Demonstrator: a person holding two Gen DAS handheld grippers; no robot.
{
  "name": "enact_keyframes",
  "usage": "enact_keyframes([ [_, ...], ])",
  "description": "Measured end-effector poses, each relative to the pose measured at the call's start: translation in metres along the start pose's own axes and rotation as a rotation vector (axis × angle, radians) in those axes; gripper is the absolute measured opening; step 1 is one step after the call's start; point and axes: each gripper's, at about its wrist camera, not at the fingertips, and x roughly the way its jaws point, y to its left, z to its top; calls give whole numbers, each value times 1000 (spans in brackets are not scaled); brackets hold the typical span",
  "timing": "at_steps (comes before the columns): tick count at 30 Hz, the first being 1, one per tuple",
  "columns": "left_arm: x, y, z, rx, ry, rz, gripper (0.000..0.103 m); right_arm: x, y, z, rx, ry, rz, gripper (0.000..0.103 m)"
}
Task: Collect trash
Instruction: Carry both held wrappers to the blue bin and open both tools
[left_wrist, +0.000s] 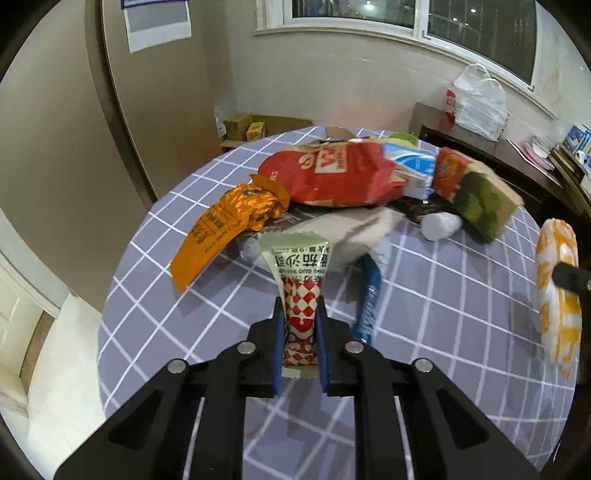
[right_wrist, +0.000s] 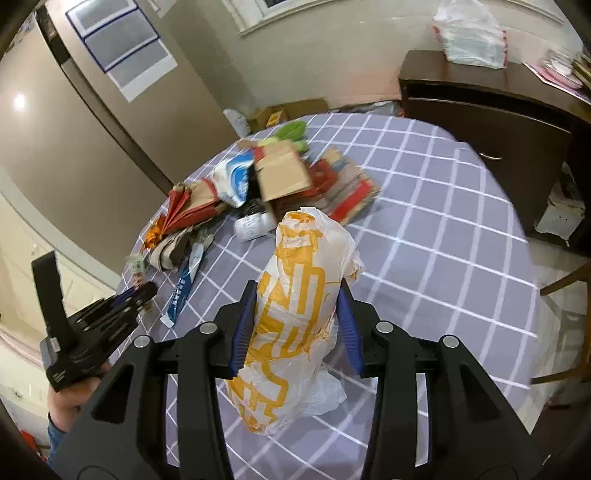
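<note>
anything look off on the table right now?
Nothing damaged or spilled. Only the expected mess: a jumbled pile of wrappers around the red paper bag on the checked tablecloth, with a blue wrapper lying apart from it.

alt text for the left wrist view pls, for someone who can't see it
The left tool is shut on a small red-and-white sauce packet, over a round table with a purple checked cloth. Behind it lies a pile of trash: an orange foil wrapper, a red paper bag and a blue wrapper. An orange-and-white plastic bag shows at the right edge.
</note>
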Motion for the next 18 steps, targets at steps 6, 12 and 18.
enact_keyframes([
  [6, -44, -42, 9, 55, -60, -72, 14, -33, -49, 3, 73, -78, -13, 41],
  [12, -65, -150, 28, 202, -101, -250, 14, -78, -122, 1, 185, -158, -77, 41],
  [18, -57, -259, 24, 356, -73, -402, 14, -111, -203, -18, 335, -203, -174, 42],
])
